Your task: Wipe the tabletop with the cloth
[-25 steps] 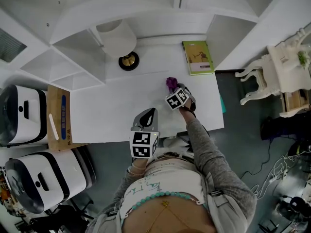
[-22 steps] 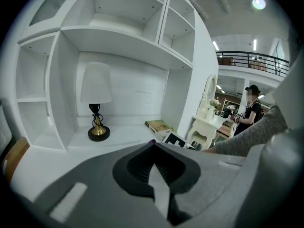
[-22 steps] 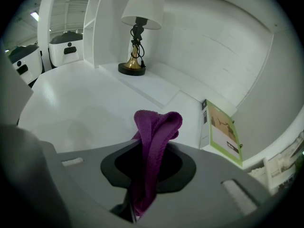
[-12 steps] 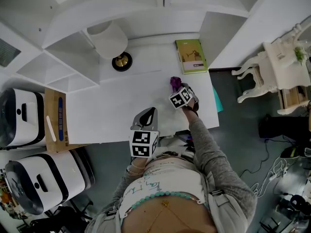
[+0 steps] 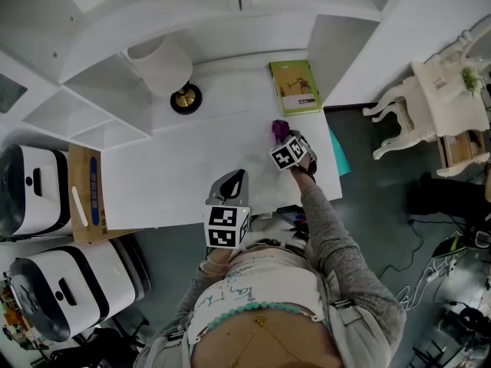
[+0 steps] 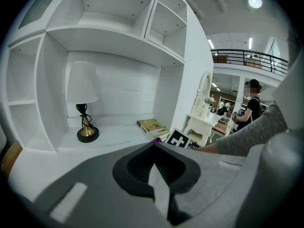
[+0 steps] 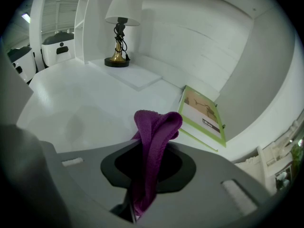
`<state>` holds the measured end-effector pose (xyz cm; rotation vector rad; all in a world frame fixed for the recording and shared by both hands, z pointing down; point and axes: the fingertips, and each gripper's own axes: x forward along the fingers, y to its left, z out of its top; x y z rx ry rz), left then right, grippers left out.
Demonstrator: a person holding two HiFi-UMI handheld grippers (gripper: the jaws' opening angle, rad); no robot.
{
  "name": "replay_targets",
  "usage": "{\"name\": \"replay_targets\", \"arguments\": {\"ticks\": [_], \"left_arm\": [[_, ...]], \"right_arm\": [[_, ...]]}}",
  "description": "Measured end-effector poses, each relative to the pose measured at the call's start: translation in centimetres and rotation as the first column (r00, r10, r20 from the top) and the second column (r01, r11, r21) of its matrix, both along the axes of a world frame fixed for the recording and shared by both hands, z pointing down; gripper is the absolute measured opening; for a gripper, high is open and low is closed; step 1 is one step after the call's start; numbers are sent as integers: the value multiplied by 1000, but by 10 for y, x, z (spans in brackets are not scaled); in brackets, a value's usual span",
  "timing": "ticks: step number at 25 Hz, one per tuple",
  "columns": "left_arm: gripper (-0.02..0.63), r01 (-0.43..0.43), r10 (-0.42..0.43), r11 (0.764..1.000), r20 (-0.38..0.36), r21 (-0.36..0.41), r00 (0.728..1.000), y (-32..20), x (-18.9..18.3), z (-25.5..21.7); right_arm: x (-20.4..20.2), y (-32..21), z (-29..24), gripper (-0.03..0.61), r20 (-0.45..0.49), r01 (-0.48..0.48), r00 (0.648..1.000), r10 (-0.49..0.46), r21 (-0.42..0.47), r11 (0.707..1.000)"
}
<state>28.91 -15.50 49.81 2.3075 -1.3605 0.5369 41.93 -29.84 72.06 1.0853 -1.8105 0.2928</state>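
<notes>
**Cloth clamped at the bench's right end, book close ahead**

The right hand-held gripper (image 5: 285, 138) is clenched on a purple cloth (image 7: 153, 137), which bunches up out of its jaws over the right part of the white bench (image 5: 169, 175). Just beyond the cloth, towards the top of the head view, a green book (image 5: 295, 87) lies flat near the back wall. A lamp (image 5: 165, 66) with a brass base stands upper left of centre, well apart from the cloth. The left hand-held gripper (image 5: 232, 183) is clenched on nothing at the bench's near edge, lower centre. A cardboard box (image 5: 84, 195) sits against the bench's left end.
</notes>
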Motion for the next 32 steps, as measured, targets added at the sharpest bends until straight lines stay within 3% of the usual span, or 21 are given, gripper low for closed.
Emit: {"name": "replay_targets", "arguments": {"ticks": [32], "left_arm": [[5,15,-15,1000,24,-15,1000,-2,15,4]], "right_arm": [[94,-17,1,74,-36,-112,993,111,-2,994]]}}
